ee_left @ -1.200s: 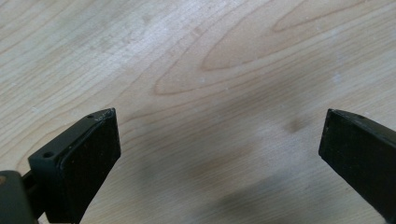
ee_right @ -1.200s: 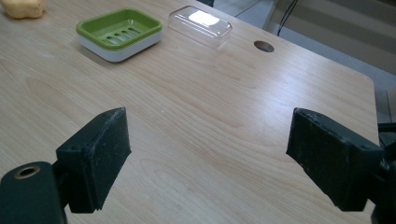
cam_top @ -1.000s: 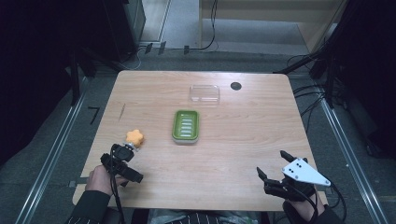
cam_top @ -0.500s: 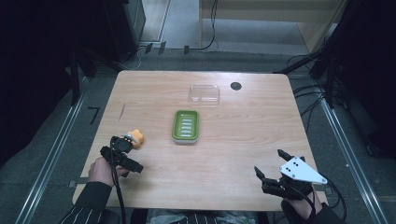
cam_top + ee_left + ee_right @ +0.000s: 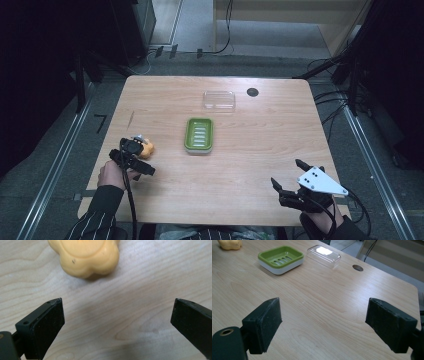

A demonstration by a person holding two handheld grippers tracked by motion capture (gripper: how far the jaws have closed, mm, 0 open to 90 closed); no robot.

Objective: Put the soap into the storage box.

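Observation:
An orange flower-shaped soap (image 5: 146,149) lies on the wooden table (image 5: 250,150) near its left edge. My left gripper (image 5: 133,150) hovers right beside it, pointing down, jaws wide open. In the left gripper view the soap (image 5: 86,256) sits just beyond the open gripper (image 5: 117,307), with bare wood between the jaws. A green soap dish (image 5: 199,135) stands mid-table, empty. My right gripper (image 5: 286,172) is open near the front right corner, holding nothing. The right gripper view shows the open gripper (image 5: 324,312), the dish (image 5: 280,258) and the soap (image 5: 229,244) far off.
A clear plastic lid (image 5: 219,100) lies behind the dish, and it also appears in the right gripper view as the lid (image 5: 324,255). A round cable hole (image 5: 252,92) is at the back. Dark stands and cables surround the table.
My left gripper has moved forward, away from the front edge, up to the soap. The soap and dish stayed put. The right gripper barely shifted.

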